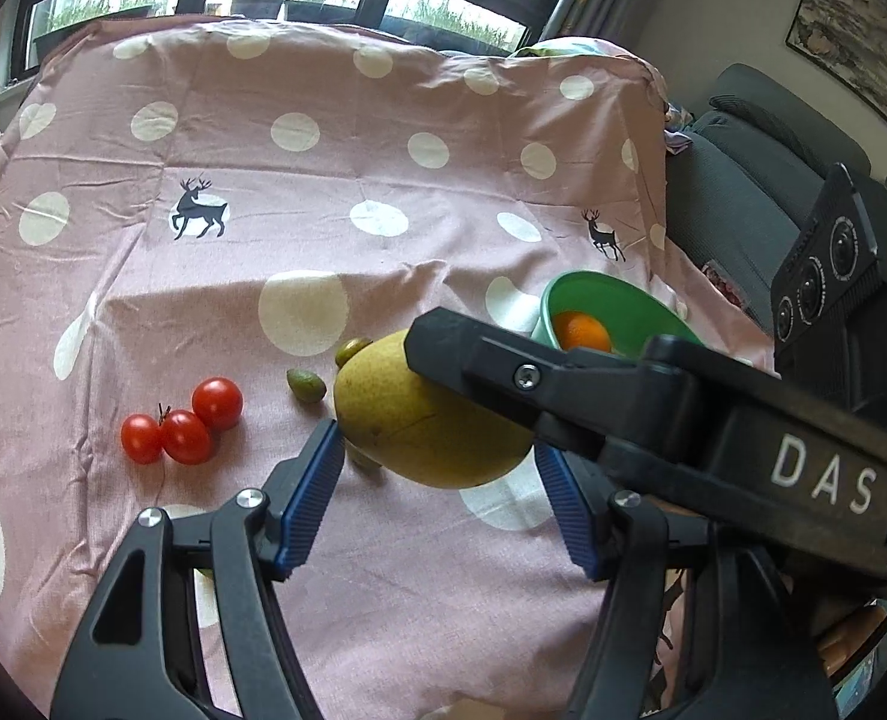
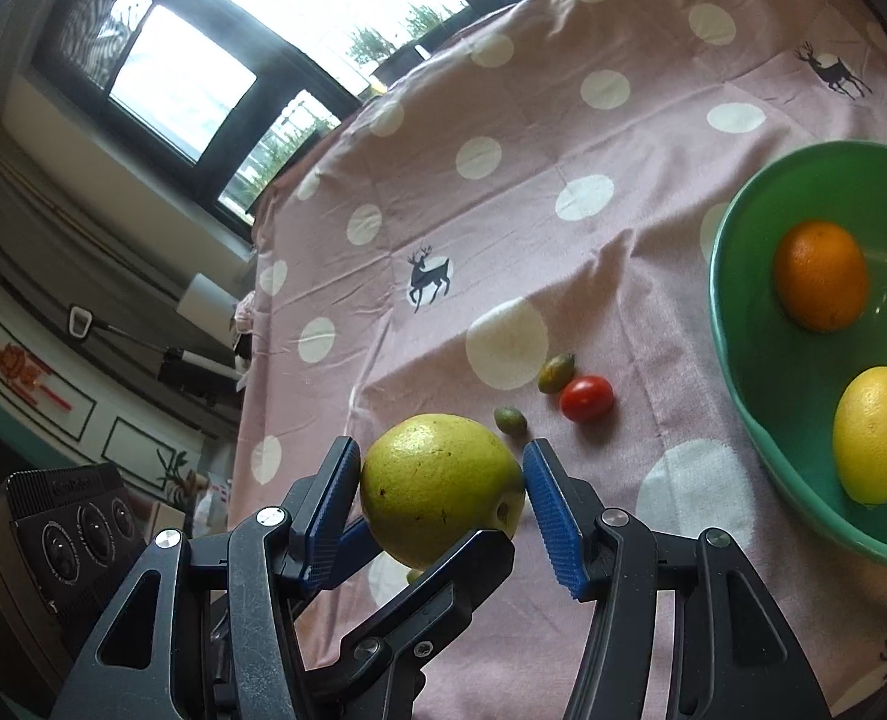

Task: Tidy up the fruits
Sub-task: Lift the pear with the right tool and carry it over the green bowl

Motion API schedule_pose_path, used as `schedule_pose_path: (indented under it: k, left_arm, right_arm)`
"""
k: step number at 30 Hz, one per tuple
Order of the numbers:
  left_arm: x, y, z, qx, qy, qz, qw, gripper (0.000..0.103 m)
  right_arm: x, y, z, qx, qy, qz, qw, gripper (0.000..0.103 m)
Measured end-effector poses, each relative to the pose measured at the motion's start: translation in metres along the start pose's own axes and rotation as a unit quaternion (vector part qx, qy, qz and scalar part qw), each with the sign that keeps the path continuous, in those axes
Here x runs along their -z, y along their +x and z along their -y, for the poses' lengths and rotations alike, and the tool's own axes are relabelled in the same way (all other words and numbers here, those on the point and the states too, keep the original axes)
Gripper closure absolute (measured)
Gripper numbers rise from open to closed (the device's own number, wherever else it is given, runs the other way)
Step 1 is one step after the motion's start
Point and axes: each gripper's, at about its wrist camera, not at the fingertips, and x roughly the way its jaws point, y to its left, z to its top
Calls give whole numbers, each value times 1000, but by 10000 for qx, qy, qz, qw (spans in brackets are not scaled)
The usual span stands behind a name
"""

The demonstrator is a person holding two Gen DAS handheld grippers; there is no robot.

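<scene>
Pear [image 2: 437, 486] is held aloft over the cloth [image 1: 383, 150], not resting on it; a small green fruit is seen underneath in both views. Right gripper [image 2: 440, 450] is closed around the pear, blue pads [image 2: 548, 504] pressed against both sides as far as can be seen from the right wrist view. Left gripper [image 1: 437, 444] is spread wide, its pads set either side of the pear from below; the left-hand pad is just beside the skin, and contact cannot be confirmed. One of its fingers is seen crossing under the pear in the right wrist view. Bowl [image 2: 737, 360] is placed to the right, with an orange [image 2: 821, 276] and a lemon [image 2: 875, 435] already inside. Three tomatoes [image 1: 182, 420] and two small green fruits [image 1: 306, 385] are left on the cloth, near the pear but apart from the bowl. Step judged: pear is being carried to the bowl, or possibly passed between grippers; which one cannot be told. Task judged part done, with two fruits in and several out. Next move calls for the pear to be taken over the rim, lowered clear of orange and lemon, then released. Left gripper must be kept out of the path. Risk: round smooth skin, slip possible if the grip is eased early.
</scene>
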Motion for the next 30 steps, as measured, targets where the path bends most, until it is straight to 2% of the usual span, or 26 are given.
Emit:
schedule_pose_path:
  k: [10,21,30]
  left_arm:
    - [-12,4,37,84,455,226,9987,38]
    - [-21,22,73,403,959,125,9945,37]
    - [-24,46,94,821,1191,-155,9894,37]
  right_arm:
    - [-12,-35,10,35,-19,549,9985,43]
    - [-20,-66,39,194,360,1044,9937,43]
    - [-23,-81,63,571,708,1258,9879,43]
